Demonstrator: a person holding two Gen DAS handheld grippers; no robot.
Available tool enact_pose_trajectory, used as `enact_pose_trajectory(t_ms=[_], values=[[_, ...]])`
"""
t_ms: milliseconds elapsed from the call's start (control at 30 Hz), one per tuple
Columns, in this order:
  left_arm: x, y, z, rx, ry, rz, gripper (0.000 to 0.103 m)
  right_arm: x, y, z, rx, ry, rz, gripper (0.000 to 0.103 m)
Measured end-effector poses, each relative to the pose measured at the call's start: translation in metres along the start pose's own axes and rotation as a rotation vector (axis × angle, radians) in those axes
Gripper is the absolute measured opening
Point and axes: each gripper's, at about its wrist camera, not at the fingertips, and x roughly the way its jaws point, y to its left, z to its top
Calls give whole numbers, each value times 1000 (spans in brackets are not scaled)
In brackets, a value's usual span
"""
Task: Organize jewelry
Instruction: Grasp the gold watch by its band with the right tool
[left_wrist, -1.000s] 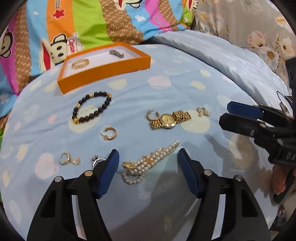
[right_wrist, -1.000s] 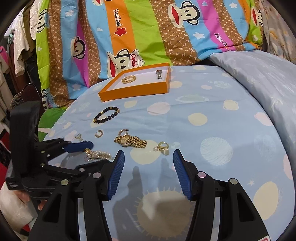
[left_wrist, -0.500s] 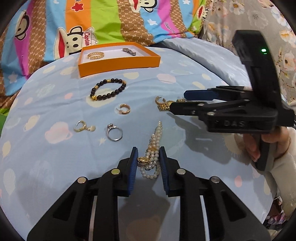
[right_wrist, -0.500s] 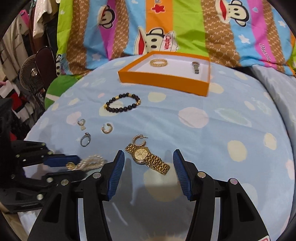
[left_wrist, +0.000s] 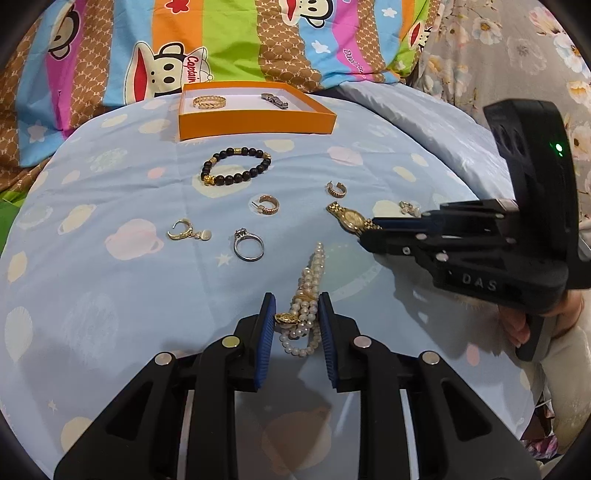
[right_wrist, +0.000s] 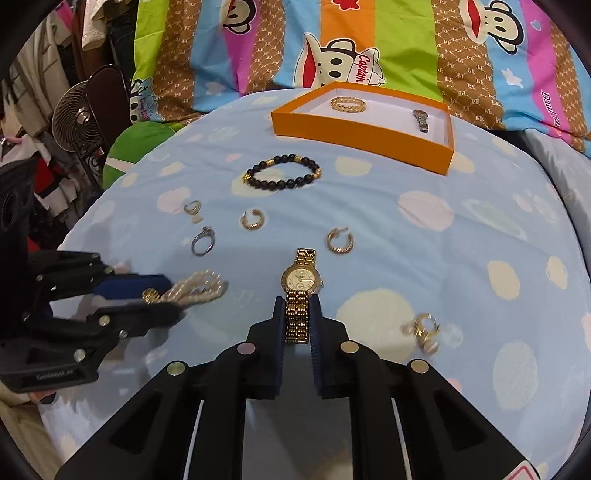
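Jewelry lies scattered on a light blue dotted sheet. My left gripper (left_wrist: 296, 321) is shut on the near end of a pearl bracelet (left_wrist: 304, 306), whose strands run away from the pads. In the right wrist view my right gripper (right_wrist: 297, 321) is shut on the band of a gold watch (right_wrist: 301, 280), its face just past the fingertips. An orange box (left_wrist: 255, 122) at the far side holds a gold bangle (left_wrist: 208, 101) and a silver piece (left_wrist: 275, 99). The right gripper (left_wrist: 373, 229) shows at the right of the left wrist view.
Loose on the sheet are a black bead bracelet (left_wrist: 236, 166), two gold hoop earrings (left_wrist: 267, 205) (left_wrist: 336, 189), a silver ring (left_wrist: 249, 245) and two pearl-drop earrings (left_wrist: 186, 232) (right_wrist: 423, 330). A striped cartoon quilt lies behind, and a fan (right_wrist: 77, 118) stands off the bed's left.
The left jaws went from wide apart to shut around the pearl bracelet. The right gripper swung over the gold watch, and its jaws went from wide apart to shut on the band.
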Motion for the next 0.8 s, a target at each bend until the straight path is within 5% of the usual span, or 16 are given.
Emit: enact_pose_trajectory(t_ms=[233,367,467,800], values=[[1,-1,0,0,0,6,23,7,-4,8,63,-36,-28,37],[1,-2,0,0,-3,8,24,13,2,12,52,-42,-65,36],[1,-2,0,1,-3,9,24,12,2,11,56,-45,-72,23],[-1,-1,0,-14,-10,14,23,-4,0,0,115,-85,-56,23]])
